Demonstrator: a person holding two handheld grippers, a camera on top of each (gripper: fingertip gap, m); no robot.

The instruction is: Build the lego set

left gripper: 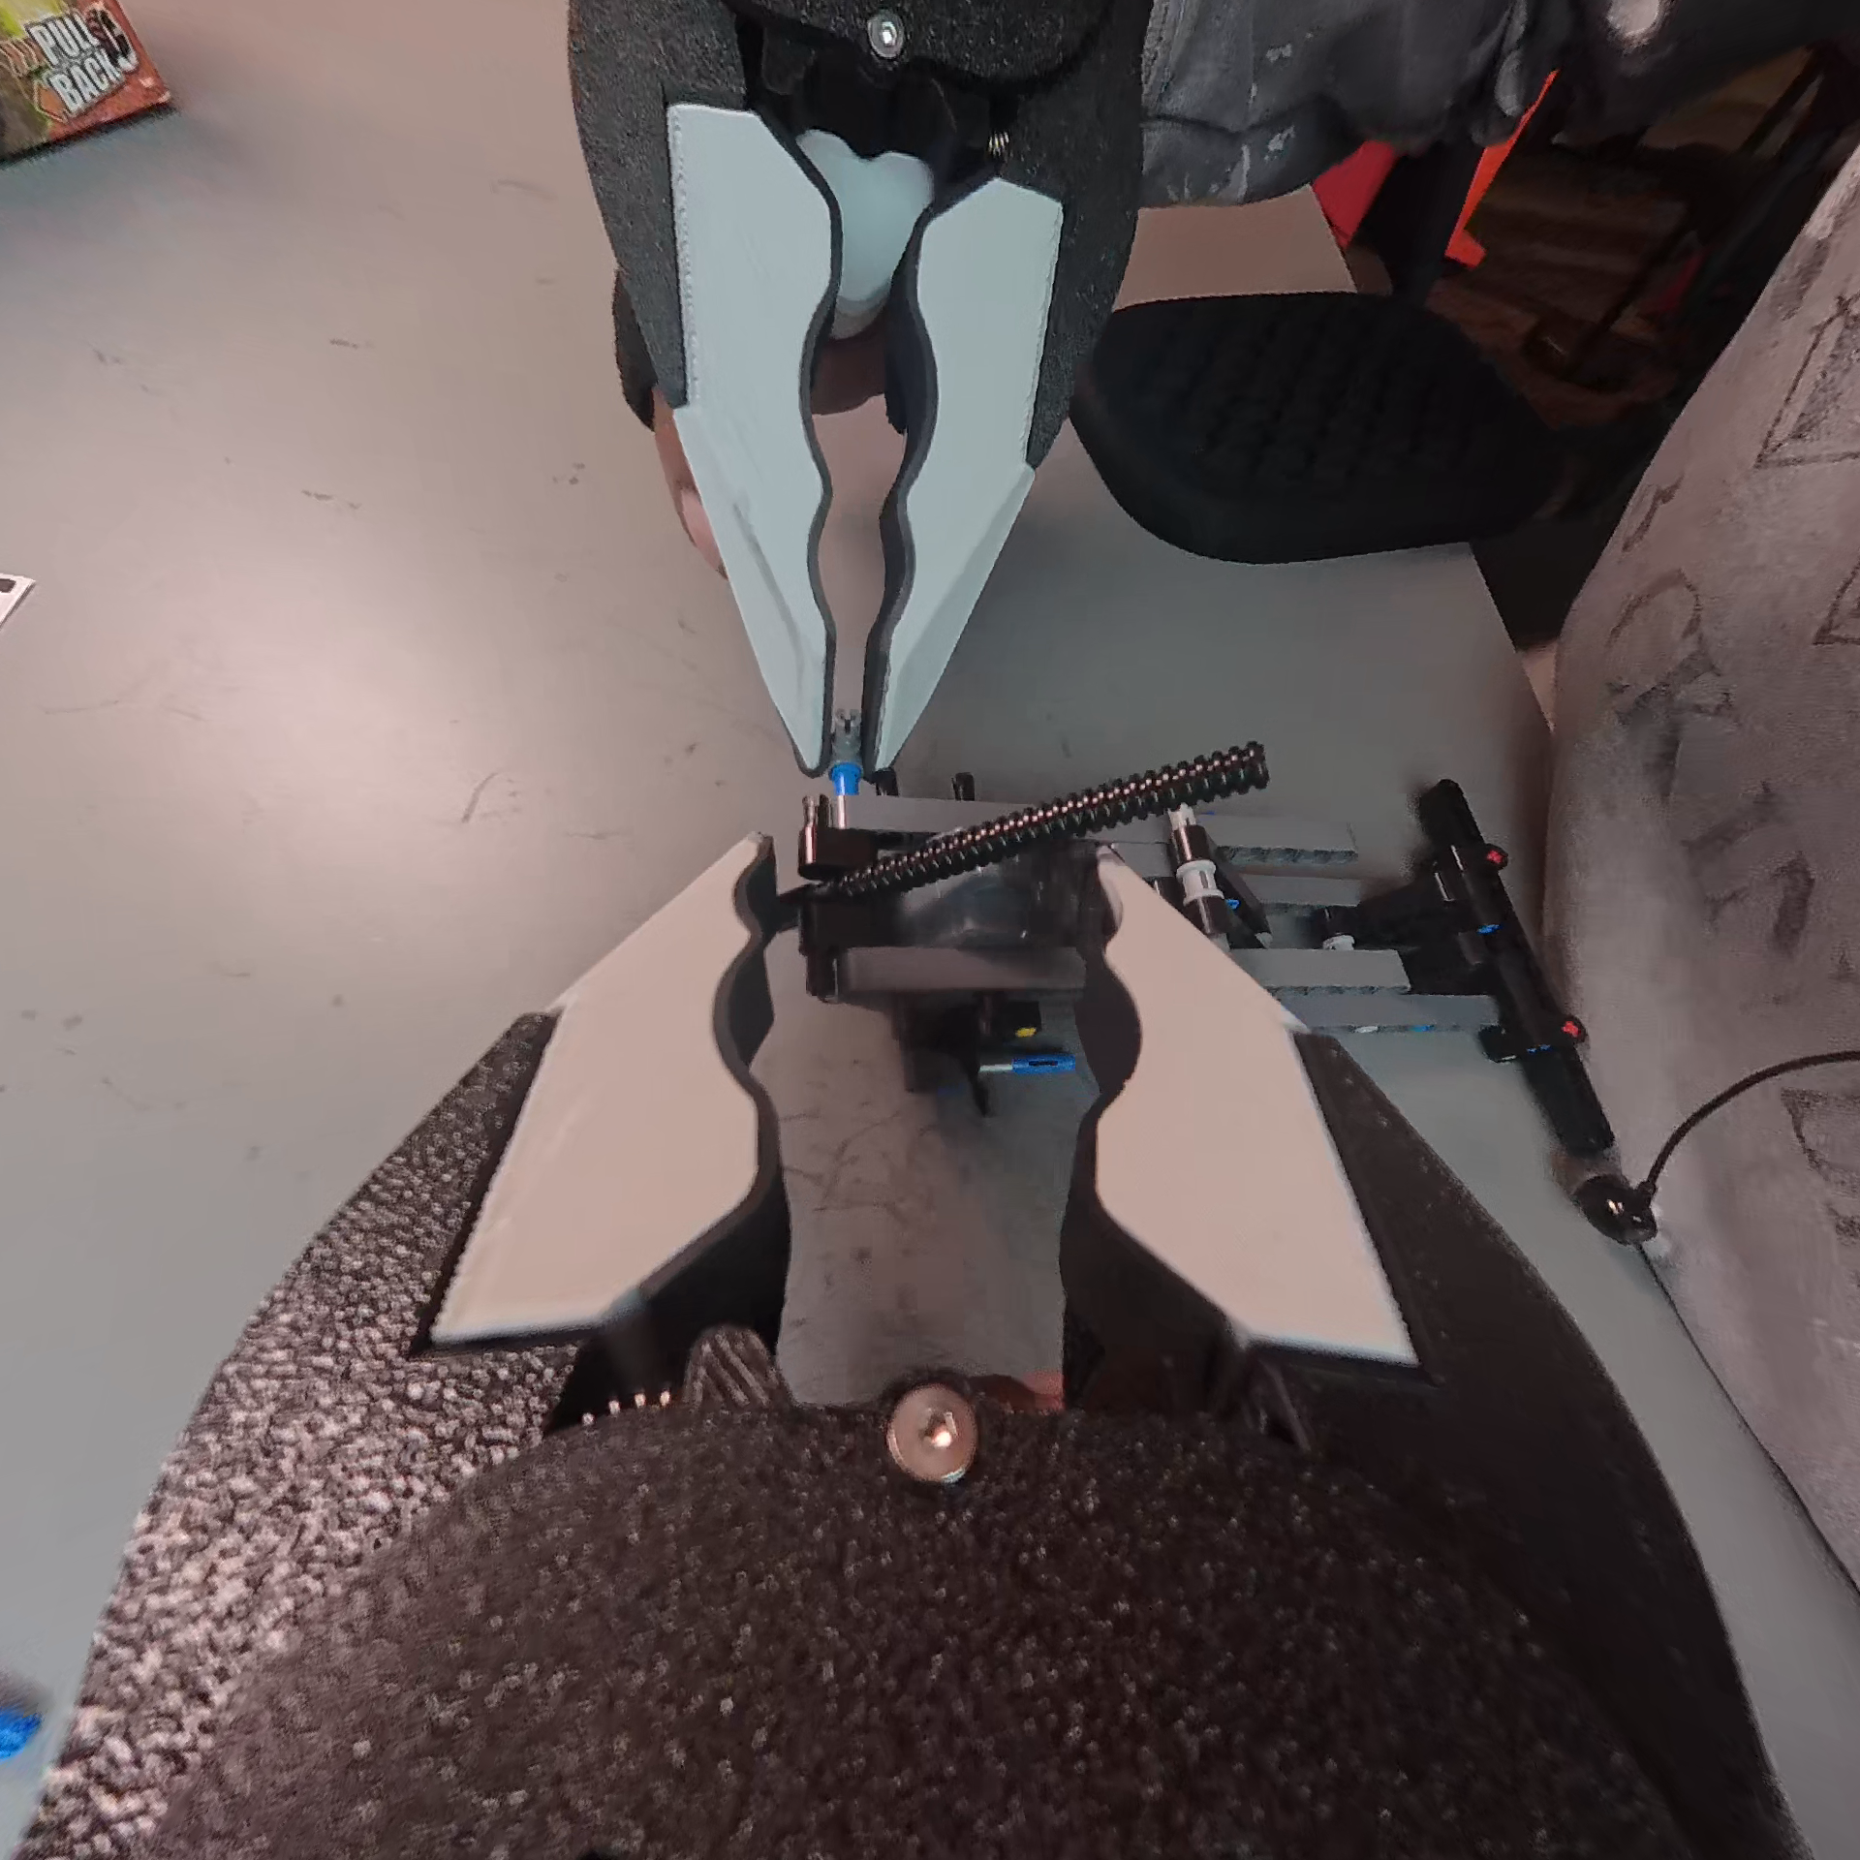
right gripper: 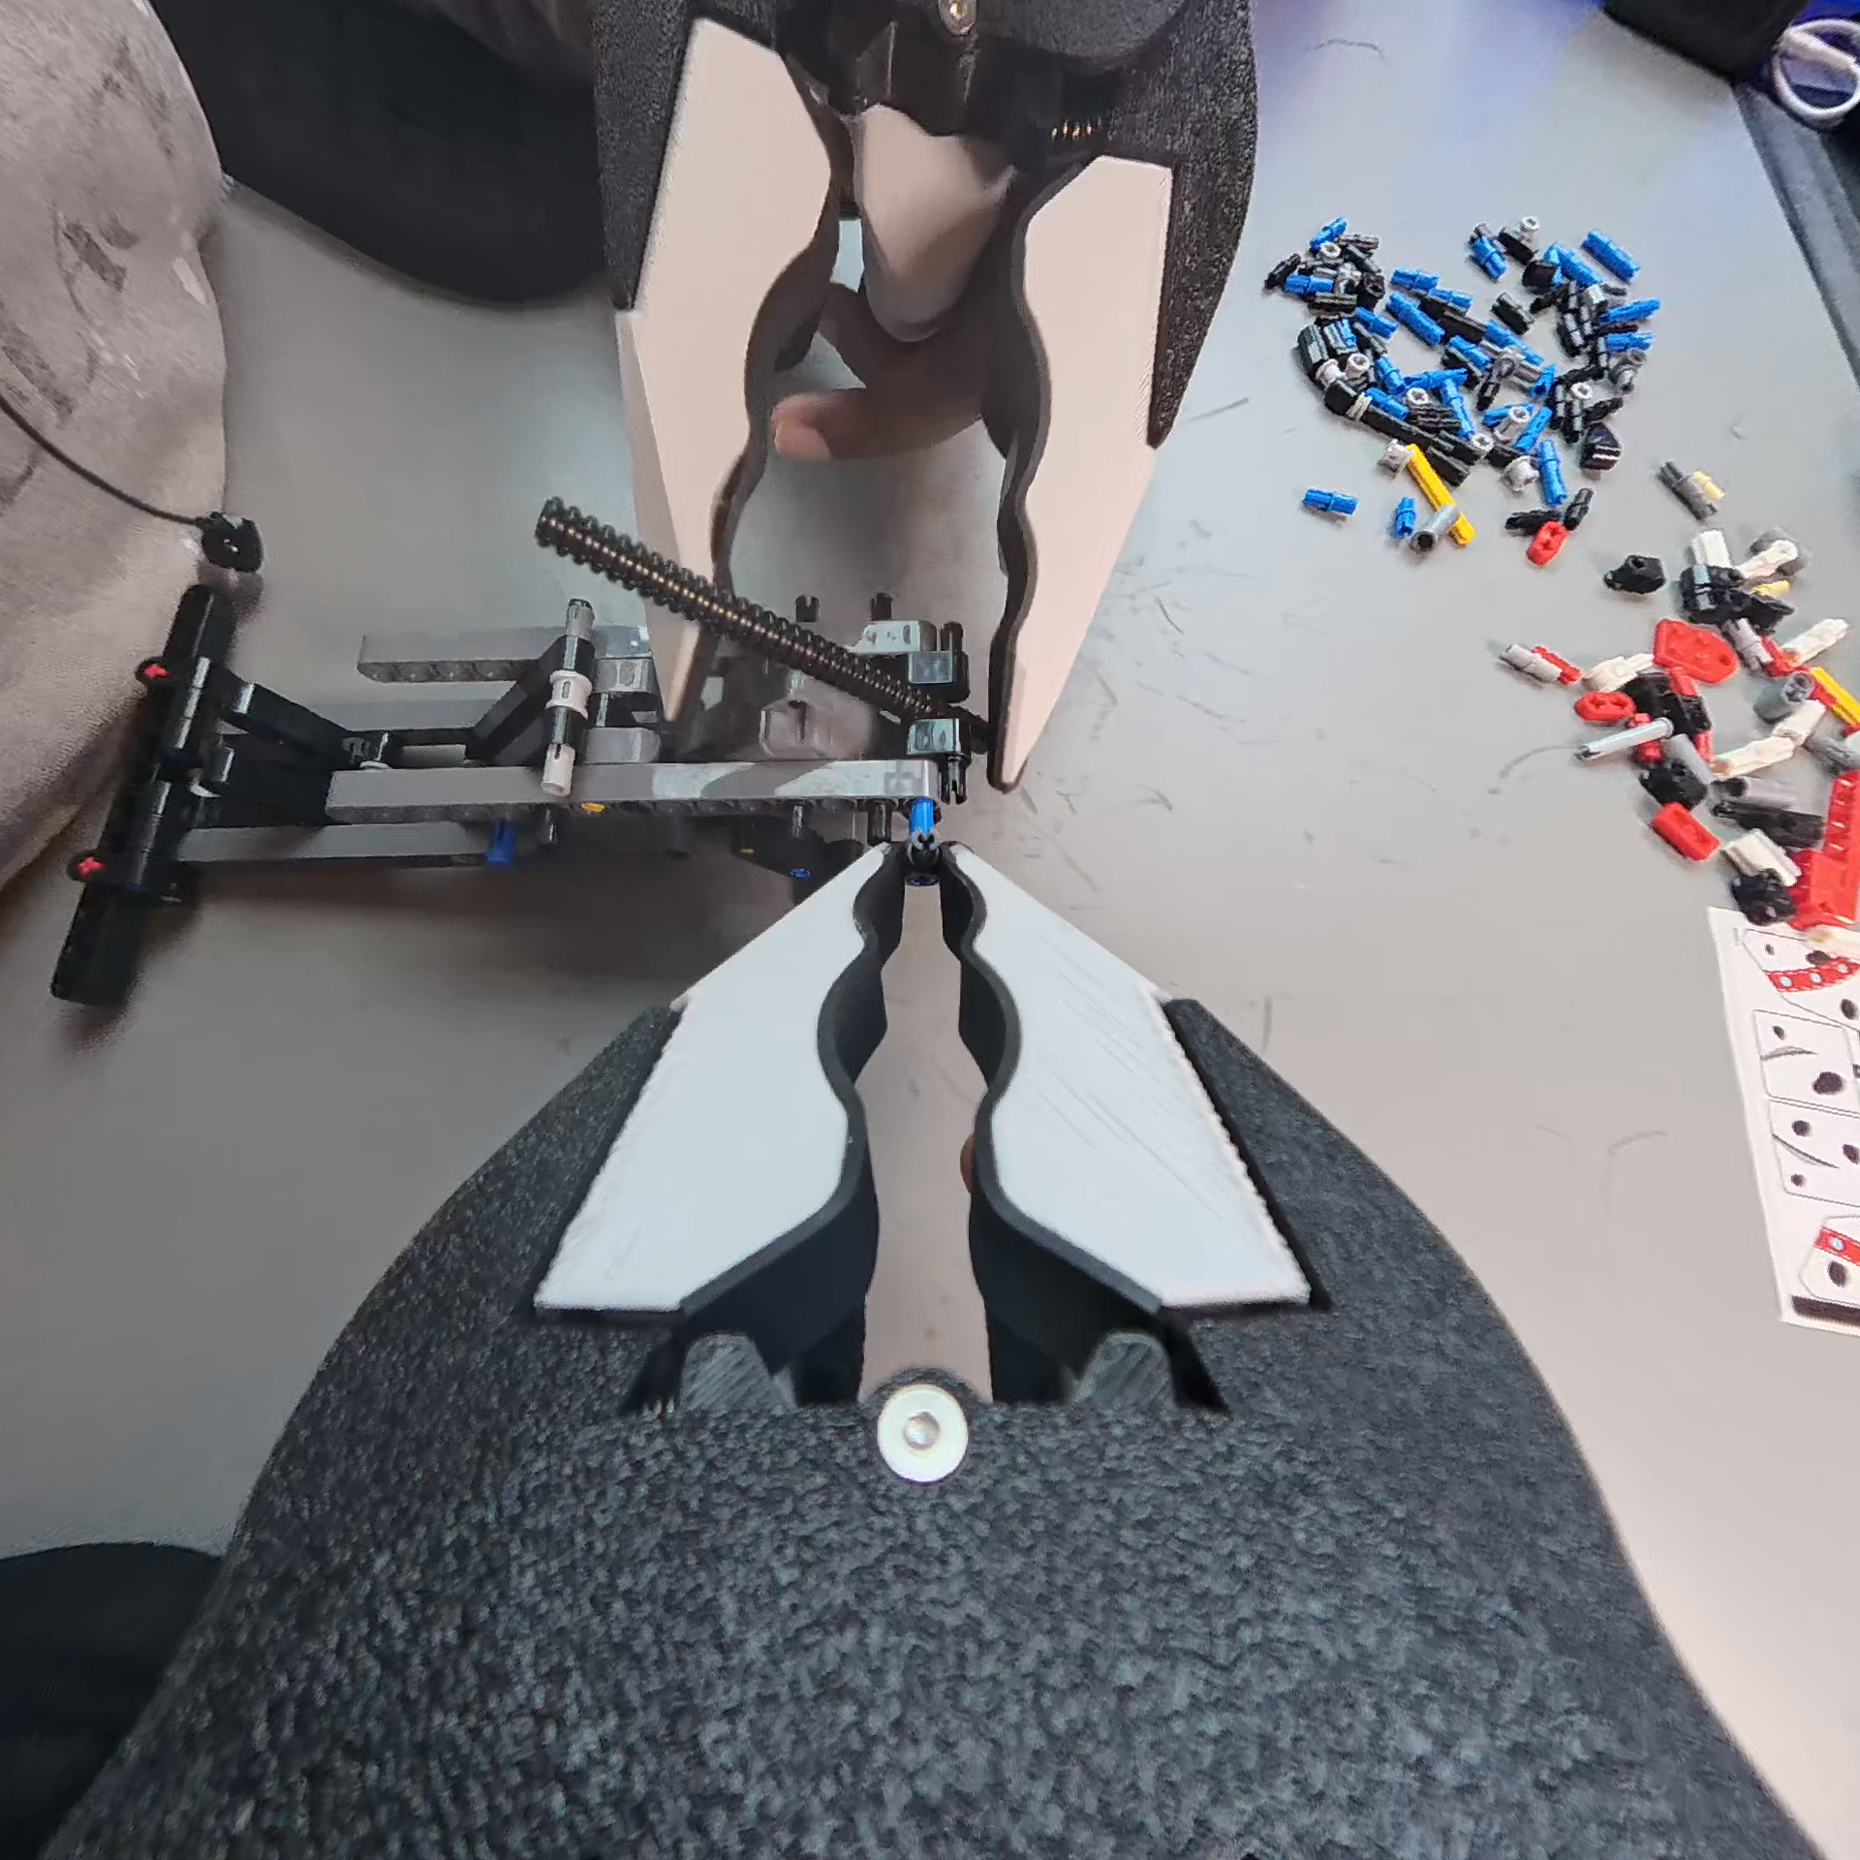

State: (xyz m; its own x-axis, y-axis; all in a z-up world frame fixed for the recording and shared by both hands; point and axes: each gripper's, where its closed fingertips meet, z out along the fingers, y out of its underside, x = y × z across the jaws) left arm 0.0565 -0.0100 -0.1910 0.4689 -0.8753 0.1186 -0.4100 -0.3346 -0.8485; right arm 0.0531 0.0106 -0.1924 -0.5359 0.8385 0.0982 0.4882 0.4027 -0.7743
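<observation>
I am clamping my left tool (left gripper: 936,866) around one end of the half-built lego frame (right gripper: 604,780), which is lying flat on the grey tabletop (right gripper: 1258,906), its fingers (right gripper: 1047,604) pressing on either side of the dark block under the black ribbed hose (right gripper: 745,614). I am pinching a small blue-tipped pin (right gripper: 918,833) in my right tool (right gripper: 918,856), its blue tip touching the near corner of the frame. Loose blue, black and red pieces (right gripper: 1469,362) are lying well apart from the frame, beyond my right tool.
</observation>
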